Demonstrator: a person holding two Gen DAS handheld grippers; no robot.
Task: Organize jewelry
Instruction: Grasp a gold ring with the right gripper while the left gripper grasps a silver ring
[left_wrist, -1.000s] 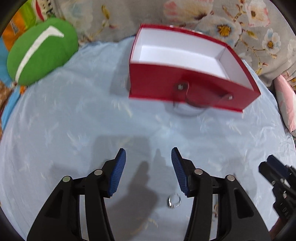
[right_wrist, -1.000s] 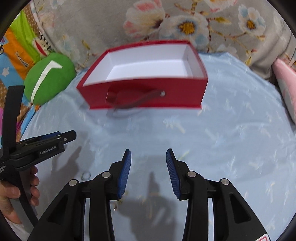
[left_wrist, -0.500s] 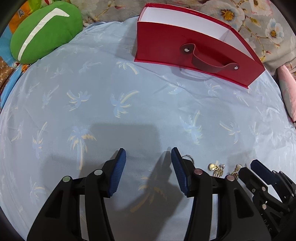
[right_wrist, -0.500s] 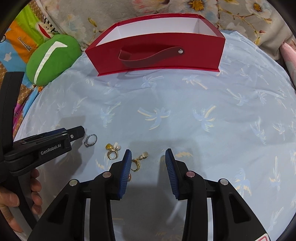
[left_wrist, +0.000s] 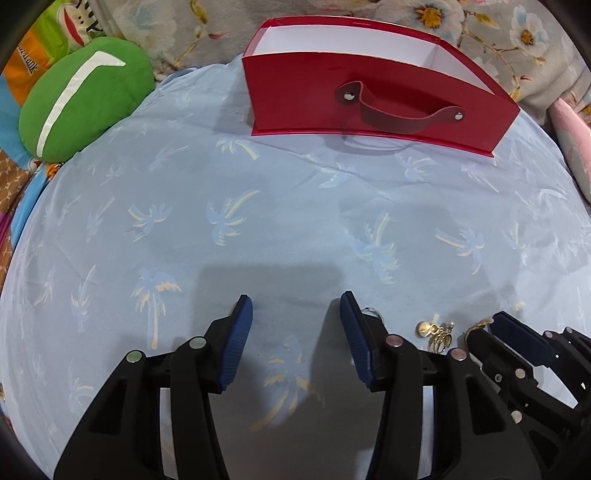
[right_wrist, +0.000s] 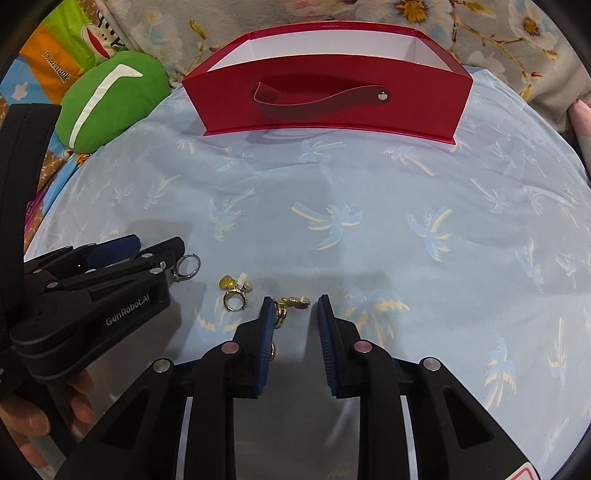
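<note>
Both tongs low over the pale blue palm-print cloth, near its front edge. Left tongs wide apart, gripping nothing; silver ring lies just outside the right-hand pad, half hidden in that view. Right tongs apart, nothing clamped; a gold ring cluster sits between the tips, against the left-hand pad. A second gold ring with pale beads lies between the two tongs. Only the right view shows the silver ring whole. Red box, glossy, white inside, strap handle, open, at the cloth's far edge. Green cushion off the far left corner.
</note>
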